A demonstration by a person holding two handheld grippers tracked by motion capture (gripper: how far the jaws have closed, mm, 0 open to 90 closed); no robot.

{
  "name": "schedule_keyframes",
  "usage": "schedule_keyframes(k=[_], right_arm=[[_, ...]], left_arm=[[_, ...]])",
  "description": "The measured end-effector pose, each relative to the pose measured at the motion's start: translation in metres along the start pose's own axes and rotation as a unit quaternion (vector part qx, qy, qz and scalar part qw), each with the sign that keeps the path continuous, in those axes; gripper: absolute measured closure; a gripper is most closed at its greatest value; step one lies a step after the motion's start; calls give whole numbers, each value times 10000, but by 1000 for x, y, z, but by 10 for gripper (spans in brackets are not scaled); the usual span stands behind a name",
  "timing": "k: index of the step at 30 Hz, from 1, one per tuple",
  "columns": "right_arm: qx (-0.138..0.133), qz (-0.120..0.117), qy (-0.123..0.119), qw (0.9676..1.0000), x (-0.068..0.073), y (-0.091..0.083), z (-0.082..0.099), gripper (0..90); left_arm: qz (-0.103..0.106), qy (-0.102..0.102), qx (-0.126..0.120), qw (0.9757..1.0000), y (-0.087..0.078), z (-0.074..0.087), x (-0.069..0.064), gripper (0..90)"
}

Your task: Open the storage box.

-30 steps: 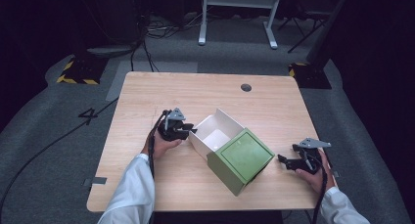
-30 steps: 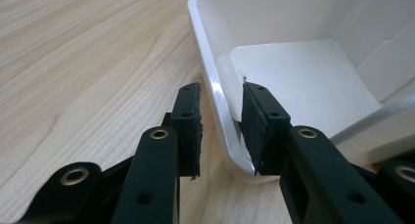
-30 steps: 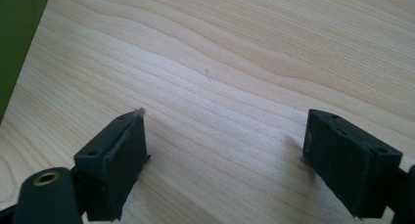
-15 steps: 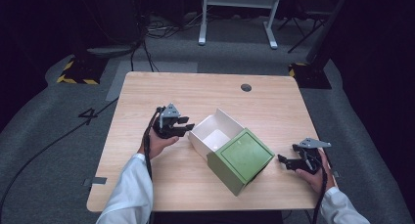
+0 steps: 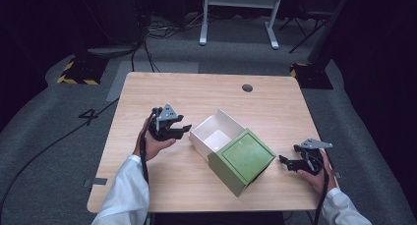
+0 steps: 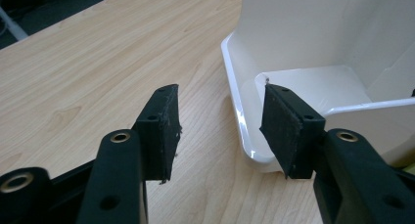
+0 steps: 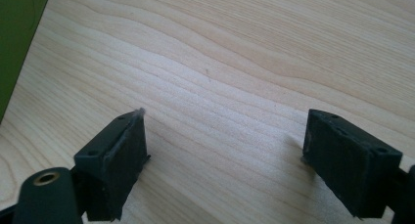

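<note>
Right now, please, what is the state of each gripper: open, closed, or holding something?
Left gripper: open, holding nothing, jaws beside the white box rim.
Right gripper: open, holding nothing, over the wooden table.

The left gripper (image 5: pixel 185 129) has drawn back from the white box (image 5: pixel 216 132).

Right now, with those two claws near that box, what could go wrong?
1. The left gripper is open right at the white tray's corner. If it closes there, a pad may pinch only the thin rim and slip, or bend it.
2. The tray sticks halfway out of the green sleeve. A push from the left might slide the whole box across the table instead of closing it.
3. The right gripper sits open, apart from the sleeve, so nothing braces that side.
</note>
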State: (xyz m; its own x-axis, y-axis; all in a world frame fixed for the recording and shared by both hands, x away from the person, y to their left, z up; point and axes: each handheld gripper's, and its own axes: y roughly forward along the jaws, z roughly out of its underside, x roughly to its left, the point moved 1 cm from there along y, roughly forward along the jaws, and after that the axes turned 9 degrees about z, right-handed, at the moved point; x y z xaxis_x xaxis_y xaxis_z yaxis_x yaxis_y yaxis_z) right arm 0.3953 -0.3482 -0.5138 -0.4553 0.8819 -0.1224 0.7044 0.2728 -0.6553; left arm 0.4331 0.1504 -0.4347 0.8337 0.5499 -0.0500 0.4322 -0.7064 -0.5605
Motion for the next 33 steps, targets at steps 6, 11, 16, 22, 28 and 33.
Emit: schedule_keyframes(k=[6, 11, 16, 22, 28, 33], right_arm=[[2, -1, 5, 10000, 0, 0, 0, 164], [7, -6, 6, 10000, 0, 0, 0, 164], [6, -9, 3, 10000, 0, -1, 0, 164], [6, -9, 4, 10000, 0, -1, 0, 164], [2, -21, 0, 10000, 0, -1, 1, 164], [1, -21, -1, 10000, 0, -1, 1, 164]], left_arm=[[-80, 57, 63, 9999, -6, 1, -5, 421], [-258, 161, 355, 9989, -8, 7, -10, 370], [-331, 229, 539, 9977, -13, 13, -13, 312], [-367, 184, 664, 9969, -18, 23, -15, 244], [-416, 116, 764, 9961, -24, 32, -16, 195], [-559, 148, 930, 9940, -28, 41, -18, 170]])
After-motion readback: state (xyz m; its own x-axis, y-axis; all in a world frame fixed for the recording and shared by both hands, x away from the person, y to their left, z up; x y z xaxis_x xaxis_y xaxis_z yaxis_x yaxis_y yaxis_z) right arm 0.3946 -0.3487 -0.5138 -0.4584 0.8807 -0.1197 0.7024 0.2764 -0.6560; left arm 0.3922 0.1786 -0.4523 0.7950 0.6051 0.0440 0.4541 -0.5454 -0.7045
